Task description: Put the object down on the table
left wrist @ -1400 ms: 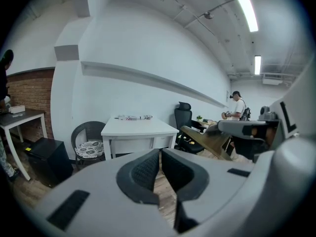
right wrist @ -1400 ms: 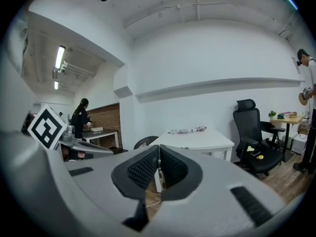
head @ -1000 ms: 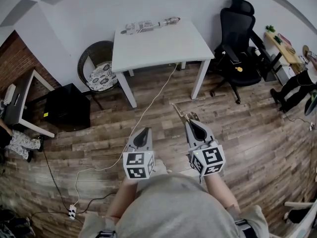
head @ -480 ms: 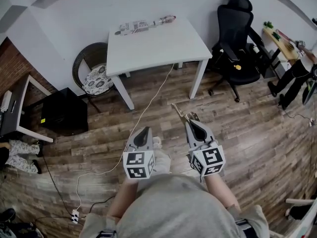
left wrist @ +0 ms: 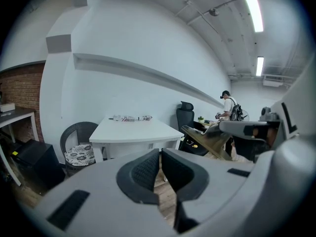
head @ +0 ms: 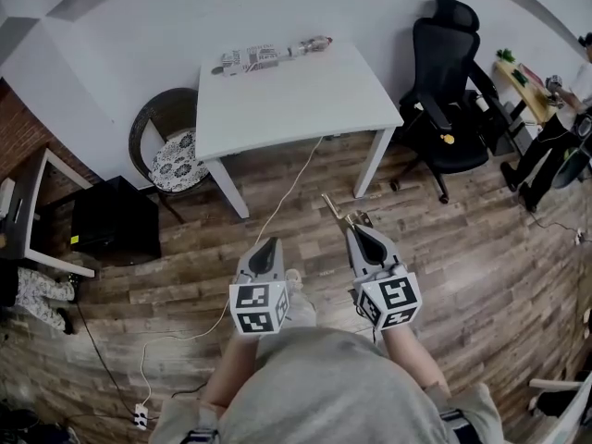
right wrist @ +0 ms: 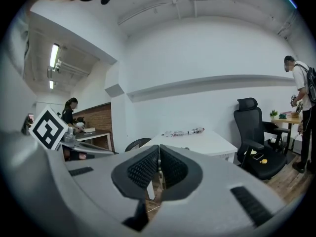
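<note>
My right gripper [head: 356, 222] is shut on a thin, flat tan object [head: 333, 207] that sticks out ahead and to the left of its jaws. The left gripper view shows the same object [left wrist: 207, 139] slanting in that gripper's hold. In the right gripper view only a thin edge of it shows between the pressed pads [right wrist: 159, 158]. My left gripper [head: 269, 243] is level with it on the left, shut with nothing in it [left wrist: 160, 154]. The white table [head: 296, 91] stands ahead of both grippers, above the wooden floor.
Several small items [head: 268, 54] lie along the table's far edge by the wall. A black office chair [head: 449, 72] is right of the table; a wicker chair [head: 171, 132] and a black box [head: 111, 220] are left. A white cable [head: 277, 202] crosses the floor. A person [head: 573, 100] stands far right.
The table and chairs have drawn nearer in the head view as I walk forward. Both grippers keep their pose, the right one still shut on the tan object.
</note>
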`<state>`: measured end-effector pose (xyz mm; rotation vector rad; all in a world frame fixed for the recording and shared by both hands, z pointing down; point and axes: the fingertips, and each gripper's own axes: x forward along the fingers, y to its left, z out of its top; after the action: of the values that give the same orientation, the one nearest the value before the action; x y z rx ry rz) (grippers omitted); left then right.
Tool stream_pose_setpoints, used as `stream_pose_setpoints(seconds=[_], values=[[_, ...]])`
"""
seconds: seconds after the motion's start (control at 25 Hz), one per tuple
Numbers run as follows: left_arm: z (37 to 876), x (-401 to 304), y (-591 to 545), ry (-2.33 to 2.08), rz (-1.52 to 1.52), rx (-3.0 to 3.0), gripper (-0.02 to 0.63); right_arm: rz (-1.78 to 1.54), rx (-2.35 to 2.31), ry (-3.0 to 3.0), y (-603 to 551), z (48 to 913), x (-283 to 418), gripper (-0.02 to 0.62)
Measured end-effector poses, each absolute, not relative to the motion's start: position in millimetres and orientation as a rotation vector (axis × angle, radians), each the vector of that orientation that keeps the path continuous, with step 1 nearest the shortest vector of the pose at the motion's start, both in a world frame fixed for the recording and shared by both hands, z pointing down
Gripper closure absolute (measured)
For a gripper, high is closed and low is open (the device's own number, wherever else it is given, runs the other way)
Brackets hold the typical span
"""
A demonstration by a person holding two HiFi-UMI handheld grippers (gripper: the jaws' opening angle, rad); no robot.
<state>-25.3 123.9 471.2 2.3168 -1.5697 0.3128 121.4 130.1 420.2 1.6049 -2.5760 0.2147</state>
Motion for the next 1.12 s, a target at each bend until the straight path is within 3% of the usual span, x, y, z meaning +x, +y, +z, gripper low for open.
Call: stream_pose_setpoints(seconds=[1.12], values=[[471, -79, -102, -1.546, 0.317, 2.308, 0.589, 0.208, 1.604, -2.557, -93, 412, 68, 0.586]])
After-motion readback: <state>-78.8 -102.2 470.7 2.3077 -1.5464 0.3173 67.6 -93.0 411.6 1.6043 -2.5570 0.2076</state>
